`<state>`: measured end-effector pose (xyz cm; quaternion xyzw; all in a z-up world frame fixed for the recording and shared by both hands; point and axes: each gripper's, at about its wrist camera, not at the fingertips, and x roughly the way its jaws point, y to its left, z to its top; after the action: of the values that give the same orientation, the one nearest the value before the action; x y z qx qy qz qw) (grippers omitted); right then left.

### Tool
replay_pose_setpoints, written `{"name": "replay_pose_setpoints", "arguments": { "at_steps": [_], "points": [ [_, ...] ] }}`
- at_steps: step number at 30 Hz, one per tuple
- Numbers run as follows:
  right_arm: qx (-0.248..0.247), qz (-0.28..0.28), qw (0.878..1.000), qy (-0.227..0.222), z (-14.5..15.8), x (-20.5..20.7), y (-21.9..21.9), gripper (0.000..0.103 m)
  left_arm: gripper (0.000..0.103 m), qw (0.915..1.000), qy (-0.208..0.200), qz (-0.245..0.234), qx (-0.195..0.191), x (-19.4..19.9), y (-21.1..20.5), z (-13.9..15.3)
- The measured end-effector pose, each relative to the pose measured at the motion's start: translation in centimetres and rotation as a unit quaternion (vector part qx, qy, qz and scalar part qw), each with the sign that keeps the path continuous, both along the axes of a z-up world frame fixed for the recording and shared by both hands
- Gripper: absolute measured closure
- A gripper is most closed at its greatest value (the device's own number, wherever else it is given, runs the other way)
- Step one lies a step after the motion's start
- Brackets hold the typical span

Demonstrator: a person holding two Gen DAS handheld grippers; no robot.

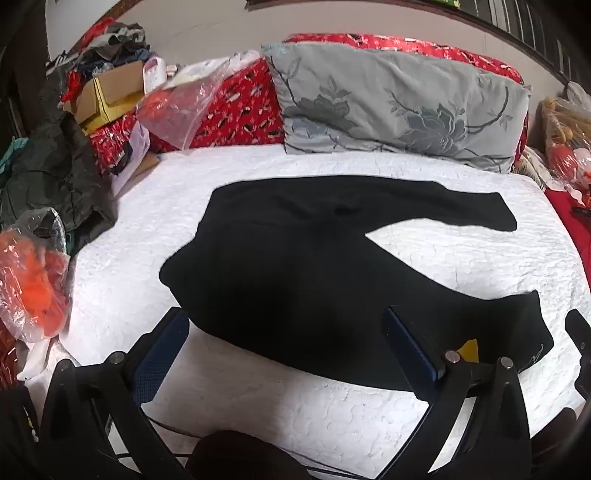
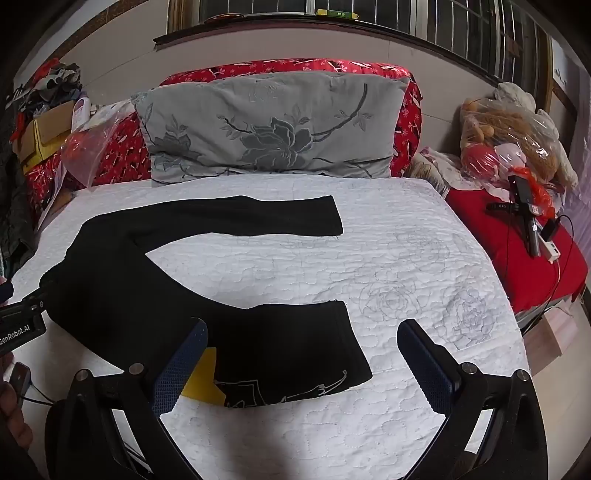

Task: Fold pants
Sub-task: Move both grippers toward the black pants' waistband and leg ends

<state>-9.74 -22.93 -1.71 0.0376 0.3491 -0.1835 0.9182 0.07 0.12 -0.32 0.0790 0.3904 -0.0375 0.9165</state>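
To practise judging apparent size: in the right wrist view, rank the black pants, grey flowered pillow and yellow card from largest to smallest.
1. black pants
2. grey flowered pillow, farther away, so unsure
3. yellow card, partly hidden

Black pants [image 1: 314, 266] [image 2: 155, 280], flat on white quilt [image 2: 388, 258], legs spread apart

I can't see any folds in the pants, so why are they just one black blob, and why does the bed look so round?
In the left wrist view the pants are so dark that creases vanish, while the white quilt looks washed out. In the right wrist view the fisheye lens bends the quilt's edges and the window bars, and the corners go black.
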Motion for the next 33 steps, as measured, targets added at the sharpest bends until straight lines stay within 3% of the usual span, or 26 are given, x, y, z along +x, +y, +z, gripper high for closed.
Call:
{"name": "replay_pose_setpoints", "arguments": {
  "at_steps": [2,6,33],
  "points": [
    [0.000,-0.001,1.000,0.002,-0.1,0.0,0.0,0.000,0.000,0.9999,0.003,0.001,-0.015,0.1,0.7,-0.6],
    [0.011,-0.005,1.000,0.012,-0.9,0.2,-0.4,0.000,0.000,0.9999,0.006,0.009,0.002,0.1,0.2,-0.9],
    [0.011,0.001,1.000,0.026,-2.2,0.4,-0.4,0.000,0.000,0.9995,0.025,-0.007,-0.017,0.9,0.2,-1.3]
  ]
}}
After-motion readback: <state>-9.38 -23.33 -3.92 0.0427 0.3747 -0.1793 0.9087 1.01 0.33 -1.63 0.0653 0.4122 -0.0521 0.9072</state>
